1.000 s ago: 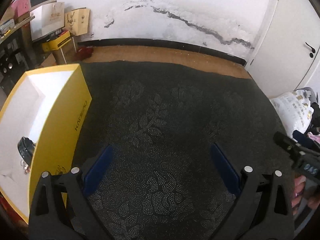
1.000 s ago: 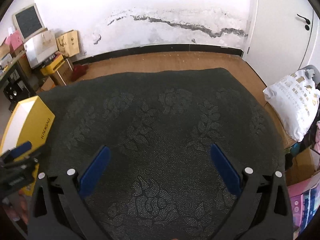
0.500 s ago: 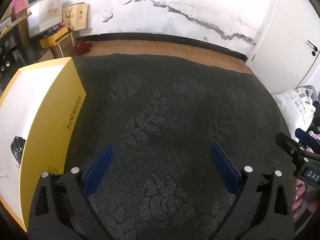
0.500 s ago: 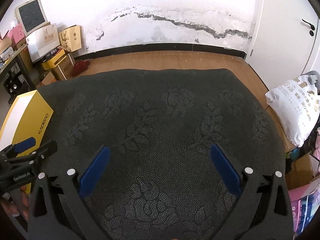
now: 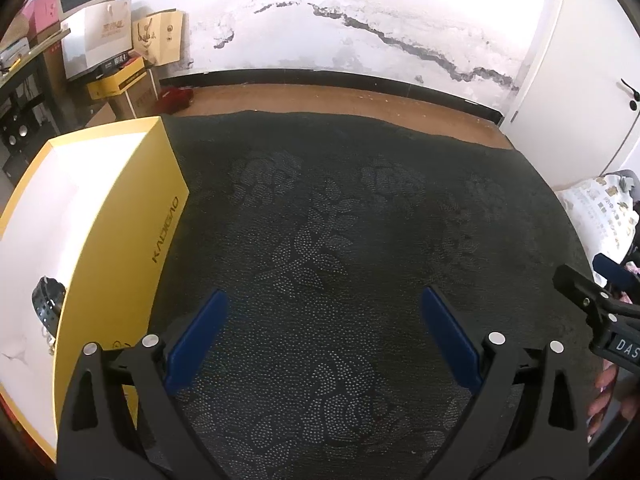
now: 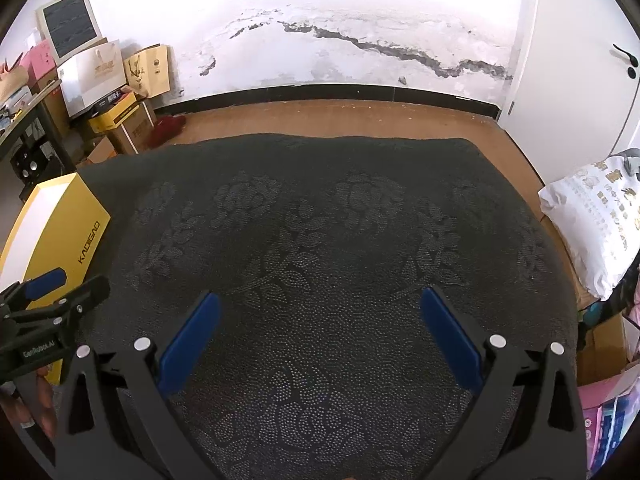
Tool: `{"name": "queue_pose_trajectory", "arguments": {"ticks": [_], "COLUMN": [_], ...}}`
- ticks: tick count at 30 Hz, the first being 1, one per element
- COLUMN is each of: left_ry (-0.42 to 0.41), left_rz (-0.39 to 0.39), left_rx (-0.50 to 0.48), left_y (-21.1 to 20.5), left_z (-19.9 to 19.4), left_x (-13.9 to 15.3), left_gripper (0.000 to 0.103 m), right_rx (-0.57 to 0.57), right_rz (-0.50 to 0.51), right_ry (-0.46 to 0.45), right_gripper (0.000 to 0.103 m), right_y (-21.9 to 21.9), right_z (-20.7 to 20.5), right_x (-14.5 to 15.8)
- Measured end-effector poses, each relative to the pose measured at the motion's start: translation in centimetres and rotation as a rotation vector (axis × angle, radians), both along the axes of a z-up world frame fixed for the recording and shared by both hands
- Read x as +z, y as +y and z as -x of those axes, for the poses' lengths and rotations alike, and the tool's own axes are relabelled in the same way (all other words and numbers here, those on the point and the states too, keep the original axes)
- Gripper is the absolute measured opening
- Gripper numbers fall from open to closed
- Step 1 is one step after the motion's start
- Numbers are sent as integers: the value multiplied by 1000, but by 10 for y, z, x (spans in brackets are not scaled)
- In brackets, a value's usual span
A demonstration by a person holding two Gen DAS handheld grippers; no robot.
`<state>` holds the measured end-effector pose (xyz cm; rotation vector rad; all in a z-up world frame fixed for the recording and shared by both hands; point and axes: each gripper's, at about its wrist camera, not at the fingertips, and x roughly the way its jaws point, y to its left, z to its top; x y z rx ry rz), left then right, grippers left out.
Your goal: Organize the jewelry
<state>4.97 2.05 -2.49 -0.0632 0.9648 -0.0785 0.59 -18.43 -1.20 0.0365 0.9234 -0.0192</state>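
Reading the printed text first: the yellow box (image 5: 120, 240) carries "KADIGAO" in dark letters up its long side, legible from both wrist views (image 6: 86, 248). The left gripper (image 5: 324, 324) shows "GenRobot.AI" on its body in the right wrist view (image 6: 40, 308); the right gripper (image 6: 320, 320), seen at the edge of the left wrist view (image 5: 600, 312), shows "DAS", the rest cut off. A white sack (image 6: 592, 216) at the right bears gold characters too small to read.

Box: open-topped cardboard, rectangular, white inside, sitting on the left part of the dark cloth (image 5: 340, 220). Inside, near the close end, lies a black perforated band (image 5: 48, 300), curled; just beside it a small pale item (image 5: 48, 336), too small to identify.

Cloth: black, covered in raised dot patterns forming roses and leaves, spread over the work surface. Bare between both sets of tongs.

Left gripper: blue pads spread wide, holding nothing, hovering just right of the box. Right gripper: likewise spread wide, empty, over the cloth's middle. Fingers of a hand (image 5: 604, 396) grip its handle.

Surroundings: cracked, peeling white wall (image 6: 360, 40), black skirting, wooden floor, white door (image 6: 580, 60) with black handle, paper bags (image 6: 148, 68) and cartons at left.
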Motion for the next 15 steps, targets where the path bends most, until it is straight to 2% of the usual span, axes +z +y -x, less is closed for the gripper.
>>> {"name": "queue_pose_trajectory", "arguments": {"ticks": [15], "left_ry": [-11], "left_rz": [-16], "left_rx": [4], "left_y": [7], "left_z": [3], "left_x": [2], "left_gripper": [95], "right_rx": [9], "right_rz": [1], "right_ry": [5], "right_gripper": [97], "right_y": [7], "right_z": [-8], "right_x": [-3]}}
